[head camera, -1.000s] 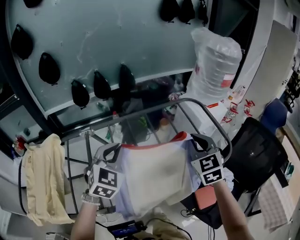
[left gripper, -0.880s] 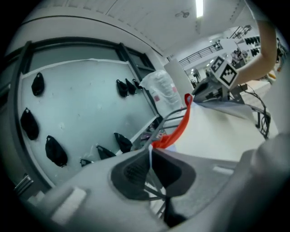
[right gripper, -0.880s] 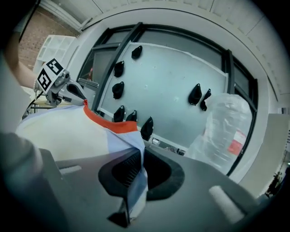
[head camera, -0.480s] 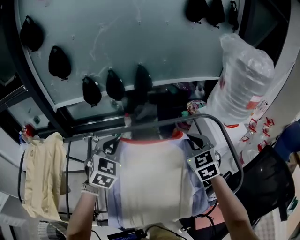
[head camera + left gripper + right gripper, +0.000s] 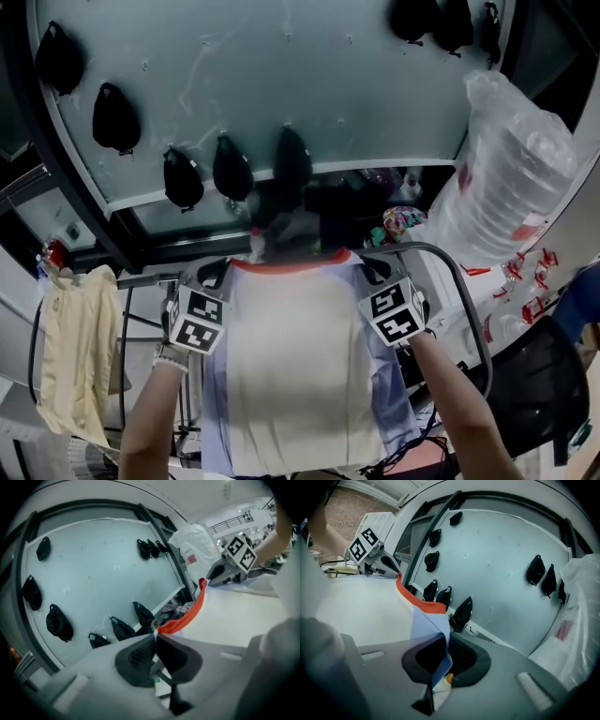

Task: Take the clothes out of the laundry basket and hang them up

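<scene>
While the left gripper (image 5: pixel 154 641) and right gripper (image 5: pixel 442 654) each clamp tight on a top corner of the shirt (image 5: pixel 300 366), it hangs spread between them before the drying rack (image 5: pixel 461 286), not yet hung. A yellow garment (image 5: pixel 75 356) already drapes a rail at left; how many clothes remain cannot be told.

A pale frosted panel (image 5: pixel 281 75) spans the wall. Black pouches (image 5: pixel 232 169) hang on it; a plastic sack (image 5: pixel 511 169) stands to its right.

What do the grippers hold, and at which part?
One shirt: left gripper at the top edge beside the red collar, right gripper at the light blue shoulder.
</scene>
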`<control>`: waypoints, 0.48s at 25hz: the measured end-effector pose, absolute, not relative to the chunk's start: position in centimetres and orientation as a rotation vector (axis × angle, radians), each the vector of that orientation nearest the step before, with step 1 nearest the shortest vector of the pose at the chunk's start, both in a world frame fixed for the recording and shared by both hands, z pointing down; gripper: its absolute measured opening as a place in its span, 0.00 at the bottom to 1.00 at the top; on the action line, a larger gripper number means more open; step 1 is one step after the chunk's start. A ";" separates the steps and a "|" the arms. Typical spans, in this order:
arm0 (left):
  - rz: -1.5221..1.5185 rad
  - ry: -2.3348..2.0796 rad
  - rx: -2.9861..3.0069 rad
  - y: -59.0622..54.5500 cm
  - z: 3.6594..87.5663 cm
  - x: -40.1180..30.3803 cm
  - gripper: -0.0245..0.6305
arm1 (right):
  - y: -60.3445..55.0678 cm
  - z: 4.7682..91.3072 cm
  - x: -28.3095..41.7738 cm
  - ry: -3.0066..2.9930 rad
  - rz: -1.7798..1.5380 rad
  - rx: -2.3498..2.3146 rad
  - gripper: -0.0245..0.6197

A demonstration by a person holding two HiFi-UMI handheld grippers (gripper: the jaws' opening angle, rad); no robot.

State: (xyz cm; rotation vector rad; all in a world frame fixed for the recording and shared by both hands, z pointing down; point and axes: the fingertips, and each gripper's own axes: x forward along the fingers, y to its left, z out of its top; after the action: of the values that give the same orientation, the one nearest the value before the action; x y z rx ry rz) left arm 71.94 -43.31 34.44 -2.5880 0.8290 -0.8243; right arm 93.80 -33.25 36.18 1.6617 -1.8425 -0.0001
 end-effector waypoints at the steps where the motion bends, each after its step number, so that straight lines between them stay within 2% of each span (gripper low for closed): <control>1: -0.830 0.831 -2.579 -43.8 34.4 72.2 0.05 | -33.9 36.2 94.1 -1.838 0.000 1.662 0.07; 12: -0.773 0.971 -2.520 -49.7 31.0 73.6 0.05 | -40.2 33.4 96.0 -1.844 -0.058 1.690 0.07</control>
State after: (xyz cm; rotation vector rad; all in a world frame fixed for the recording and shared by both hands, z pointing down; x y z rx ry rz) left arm 73.64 -49.72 31.01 -2.5205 0.9708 -0.7727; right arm 96.03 -40.15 33.35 1.6902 -1.8436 -0.0583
